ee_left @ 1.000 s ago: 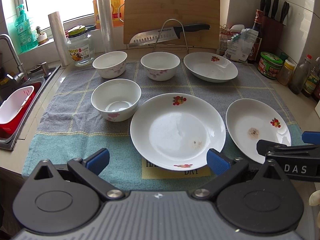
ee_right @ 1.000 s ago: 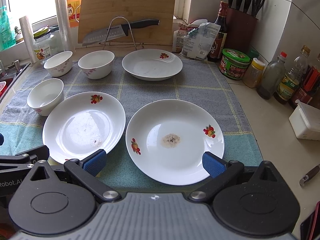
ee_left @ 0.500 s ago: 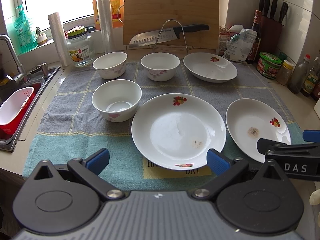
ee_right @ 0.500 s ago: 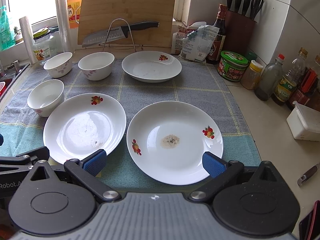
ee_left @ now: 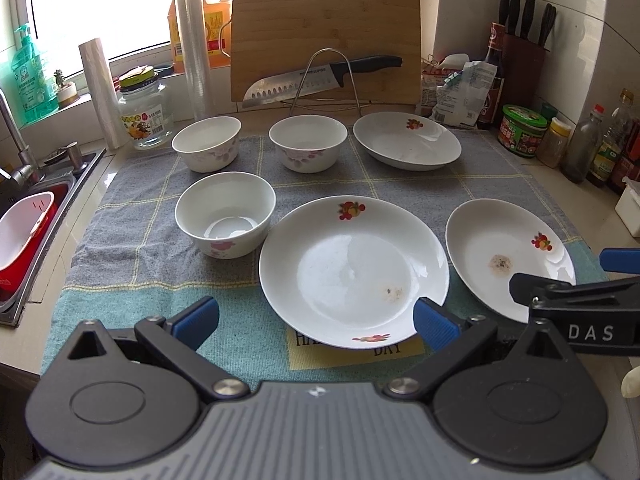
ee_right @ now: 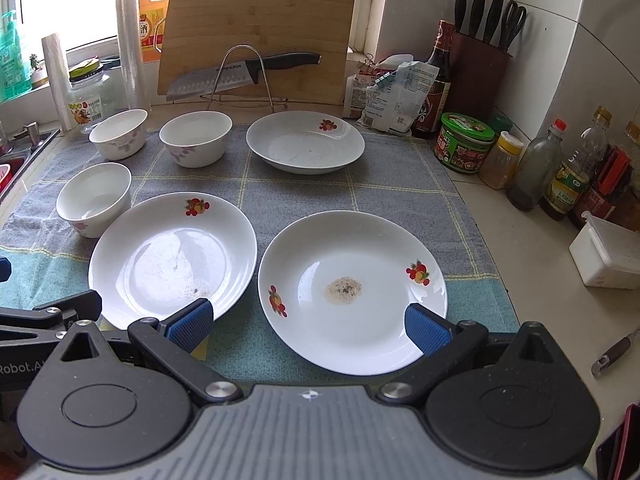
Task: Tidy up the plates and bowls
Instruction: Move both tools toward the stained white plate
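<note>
Three white plates with fruit prints lie on a grey and teal towel: a middle plate, a stained right plate and a far plate. Three white floral bowls stand to the left. My left gripper is open and empty over the middle plate's near rim. In the right wrist view my right gripper is open and empty, straddling the near rim of the stained plate, beside the middle plate.
A knife rests on a wire rack before a bamboo cutting board. A sink with a red basin lies left. Jars, bottles, a knife block and a white box line the right counter.
Both grippers have edged slightly forward and right toward the plates; nothing was taken hold of and the dishes have not moved.
</note>
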### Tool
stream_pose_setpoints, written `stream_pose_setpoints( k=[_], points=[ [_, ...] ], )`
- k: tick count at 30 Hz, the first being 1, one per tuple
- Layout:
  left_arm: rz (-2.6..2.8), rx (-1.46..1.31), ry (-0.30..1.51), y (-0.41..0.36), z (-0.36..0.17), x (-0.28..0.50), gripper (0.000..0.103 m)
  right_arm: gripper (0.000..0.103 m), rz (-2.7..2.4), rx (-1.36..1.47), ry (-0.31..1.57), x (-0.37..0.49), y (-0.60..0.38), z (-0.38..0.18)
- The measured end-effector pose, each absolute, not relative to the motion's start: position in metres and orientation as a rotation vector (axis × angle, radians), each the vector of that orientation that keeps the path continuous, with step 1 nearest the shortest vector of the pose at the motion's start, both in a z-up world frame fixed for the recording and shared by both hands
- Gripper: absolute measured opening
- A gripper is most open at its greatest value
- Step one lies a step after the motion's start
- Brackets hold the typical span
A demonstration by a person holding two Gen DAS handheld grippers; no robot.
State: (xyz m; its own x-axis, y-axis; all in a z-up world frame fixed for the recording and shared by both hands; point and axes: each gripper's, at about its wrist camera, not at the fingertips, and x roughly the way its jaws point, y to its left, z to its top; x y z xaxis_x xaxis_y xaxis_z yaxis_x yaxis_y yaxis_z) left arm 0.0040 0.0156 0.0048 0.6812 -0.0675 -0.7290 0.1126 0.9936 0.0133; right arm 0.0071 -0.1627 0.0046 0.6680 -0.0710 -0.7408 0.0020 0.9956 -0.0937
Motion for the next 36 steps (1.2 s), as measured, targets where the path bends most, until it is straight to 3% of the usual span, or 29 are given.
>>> stream_pose_setpoints(
  k=[21,36],
  points=[
    [-0.315,0.099,0.677,0.024,-0.011,0.003,0.102,0.103,-0.046,-0.075,0.726,-0.019,-0.188,0.011],
    [-0.396,0.116,0.703,-0.032,-0.03,-0.001,0.102,0.103,0.001,-0.024,0.717,0.007,-0.267,0.001]
  ],
)
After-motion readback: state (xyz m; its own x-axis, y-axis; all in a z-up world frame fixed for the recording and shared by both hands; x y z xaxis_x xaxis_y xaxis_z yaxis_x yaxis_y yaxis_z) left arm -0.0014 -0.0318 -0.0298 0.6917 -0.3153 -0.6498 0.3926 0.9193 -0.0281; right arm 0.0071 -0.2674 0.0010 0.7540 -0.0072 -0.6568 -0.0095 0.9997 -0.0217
